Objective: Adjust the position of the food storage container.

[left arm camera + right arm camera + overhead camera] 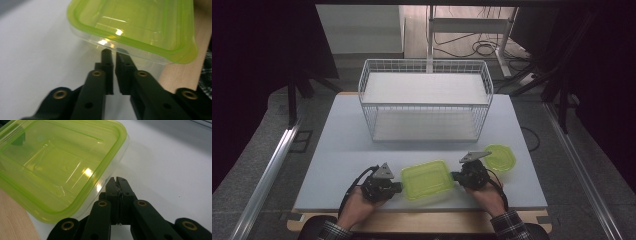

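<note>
A rectangular clear container with a lime-green lid (427,180) lies on the white table near its front edge, between my two grippers. My left gripper (400,187) points at its left end. In the left gripper view the jaws (111,53) stand a narrow gap apart with nothing between them, tips just below the container's (135,22) clear wall. My right gripper (455,176) is at the container's right end. In the right gripper view its jaws (116,179) are closed together beside the container's (55,162) clear side, under the lid's rim.
A white wire basket rack (424,100) with two levels stands at the back middle of the table (337,150). A smaller round container with a green lid (500,158) sits just behind my right gripper. A wooden strip (422,222) runs along the table's front.
</note>
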Demonstrator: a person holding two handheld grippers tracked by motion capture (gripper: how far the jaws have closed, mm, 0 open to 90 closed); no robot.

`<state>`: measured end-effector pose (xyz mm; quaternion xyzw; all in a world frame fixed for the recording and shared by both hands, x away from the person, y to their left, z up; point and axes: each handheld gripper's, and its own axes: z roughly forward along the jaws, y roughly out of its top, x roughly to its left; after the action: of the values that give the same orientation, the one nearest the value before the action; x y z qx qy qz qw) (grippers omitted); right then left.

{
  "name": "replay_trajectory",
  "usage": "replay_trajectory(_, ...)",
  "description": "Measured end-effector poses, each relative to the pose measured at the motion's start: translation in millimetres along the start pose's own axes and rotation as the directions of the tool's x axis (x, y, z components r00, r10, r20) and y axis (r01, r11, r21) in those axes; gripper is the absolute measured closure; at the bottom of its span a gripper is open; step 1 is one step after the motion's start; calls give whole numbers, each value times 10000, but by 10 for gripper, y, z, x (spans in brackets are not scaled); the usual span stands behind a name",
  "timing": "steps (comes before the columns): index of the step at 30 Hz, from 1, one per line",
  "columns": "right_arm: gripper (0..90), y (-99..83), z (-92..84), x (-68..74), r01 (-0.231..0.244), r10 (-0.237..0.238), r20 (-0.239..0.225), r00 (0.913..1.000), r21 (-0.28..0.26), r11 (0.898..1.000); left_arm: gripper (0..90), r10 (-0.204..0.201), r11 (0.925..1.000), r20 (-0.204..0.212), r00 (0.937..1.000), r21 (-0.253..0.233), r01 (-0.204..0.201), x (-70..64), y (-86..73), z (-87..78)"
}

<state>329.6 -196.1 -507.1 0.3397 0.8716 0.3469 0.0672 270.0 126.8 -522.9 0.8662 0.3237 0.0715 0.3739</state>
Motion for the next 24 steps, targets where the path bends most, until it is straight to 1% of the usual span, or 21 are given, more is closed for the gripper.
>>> replay_trajectory(1,864,-3,-10,0,64,-64,87,9999,-14,10000,779,0,10000,0,10000,0,0,0,0,0)
replay_trajectory(2,854,-5,-28,-1,85,-84,166,9998,-54,9999,734,-60,9998,-271,9996,-166,56,3,-23,-38)
replay_trajectory(4,839,-18,-77,-8,192,-187,348,9992,-151,9997,655,-99,9994,-591,9982,-328,79,5,-53,-81)
replay_trajectory(5,835,-29,-106,-7,153,-146,431,9990,-166,9997,613,-111,9992,-769,9970,-398,81,5,-70,-101)
replay_trajectory(6,835,-29,-106,-7,153,-146,431,9990,-166,9997,567,-111,9992,-769,9970,-398,81,5,-70,-101)
replay_trajectory(7,820,-63,-166,-23,173,-159,439,9989,-310,9994,517,-212,9985,-983,9949,-515,161,6,-103,-140)
replay_trajectory(9,804,-92,-219,-26,153,-131,479,9988,-453,9989,449,-282,9976,-1102,9935,-653,210,-3,-133,-181)
replay_trajectory(11,777,-113,-265,-22,236,-205,552,9983,-567,9981,383,-242,9973,-1270,9916,-713,152,-19,-161,-221)
replay_trajectory(12,754,-123,-289,-21,294,-254,615,9978,-647,9975,350,-220,9971,-1352,9906,-758,118,-27,-175,-237)
replay_trajectory(14,702,-134,-330,-12,377,-317,710,9970,-855,9956,249,-235,9964,-1547,9877,-841,106,-41,-201,-258)
replay_trajectory(15,671,-135,-346,-8,440,-368,767,9964,-947,9945,215,-238,9963,-1614,9866,-848,102,-44,-211,-268)
replay_trajectory(16,638,-137,-361,-2,453,-369,822,9959,-1026,9937,179,-237,9962,-1612,9866,-865,98,-45,-219,-275)
replay_trajectory(18,580,-144,-381,5,454,-359,845,9958,-1131,9925,121,-234,9962,-1752,9843,-868,82,-47,-233,-290)
replay_trajectory(19,544,-151,-389,8,432,-332,857,9958,-1174,9921,87,-187,9964,-1739,9846,-851,39,-47,-239,-298)
replay_trajectory(21,478,-169,-401,10,401,-296,852,9959,-1242,9915,50,36,9970,-1913,9815,-752,-183,-52,-254,-319)
replay_trajectory(22,478,-169,-401,10,401,-296,852,9959,-1242,9915,37,36,9970,-1913,9815,-752,-183,-52,-254,-319)
replay_trajectory(23,443,-179,-406,11,374,-272,825,9962,-1241,9916,37,180,9976,-2019,9792,-620,-311,-55,-265,-324)
replay_trajectory(24,371,-202,-406,11,394,-300,763,9966,-1242,9915,15,346,9979,-2156,9759,-461,-456,-61,-287,-325)
